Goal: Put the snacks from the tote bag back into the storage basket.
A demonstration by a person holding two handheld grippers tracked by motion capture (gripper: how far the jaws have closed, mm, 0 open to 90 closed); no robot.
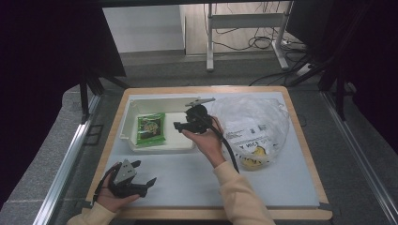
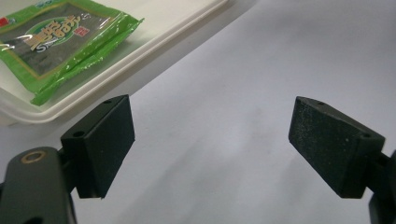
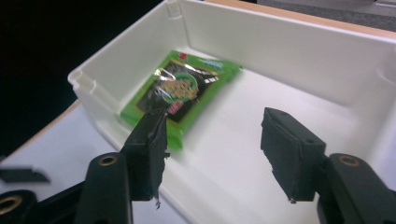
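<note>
With both grippers empty, jaws apart — right gripper over the white bin, left gripper at 7 o'clock — we risk the green snack packet, at 9 o'clock in bin, slipping: glossy film.

A white rectangular plastic bin holds a flat green foil snack packet. A crumpled clear plastic bag, containing something yellow, lies just beside it on the pale table mat.
</note>
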